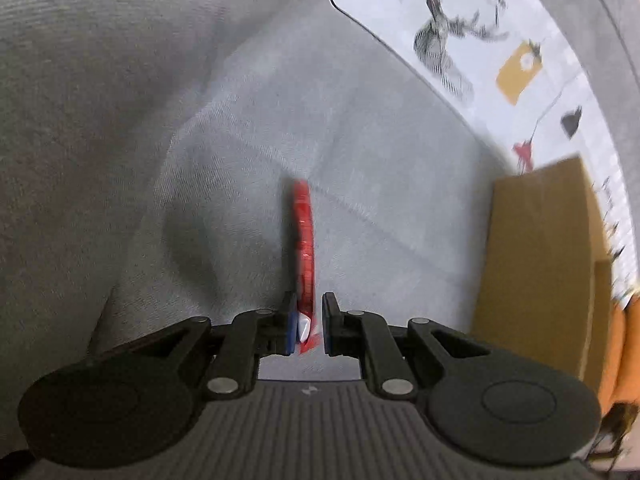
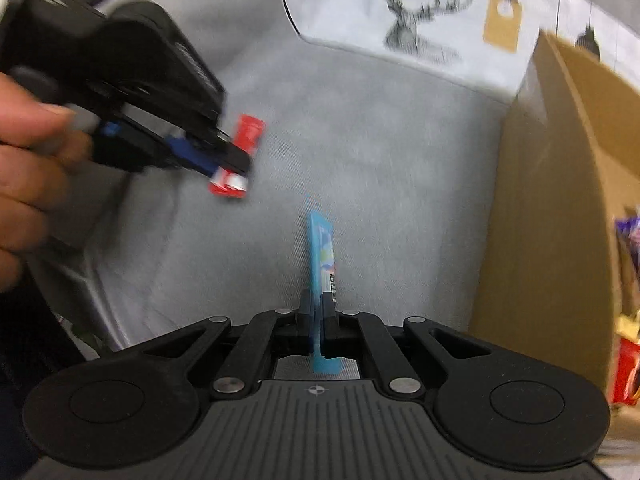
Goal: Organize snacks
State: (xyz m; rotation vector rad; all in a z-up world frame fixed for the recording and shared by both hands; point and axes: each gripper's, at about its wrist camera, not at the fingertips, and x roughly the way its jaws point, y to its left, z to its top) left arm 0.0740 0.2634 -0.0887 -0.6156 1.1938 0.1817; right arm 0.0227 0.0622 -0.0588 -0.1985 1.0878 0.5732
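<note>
A thin red snack packet [image 1: 304, 232] stands edge-on between the jaws of my left gripper [image 1: 308, 320]. It lies against the left pad, and a slit of grey shows between it and the right pad. In the right wrist view the same left gripper [image 2: 234, 164] hovers at the upper left with the red packet [image 2: 250, 132] sticking out of its tips. My right gripper [image 2: 317, 312] is shut on a light blue snack packet [image 2: 322, 256], held edge-on over the grey fabric. A brown cardboard box [image 2: 552, 220] stands to the right.
Grey sofa fabric [image 1: 380, 160] lies under both grippers. A white cushion with a deer print [image 2: 420, 20] leans at the back. The cardboard box [image 1: 540, 260] holds several bright snack packs [image 2: 628, 376]. A person's hand [image 2: 24, 168] grips the left tool.
</note>
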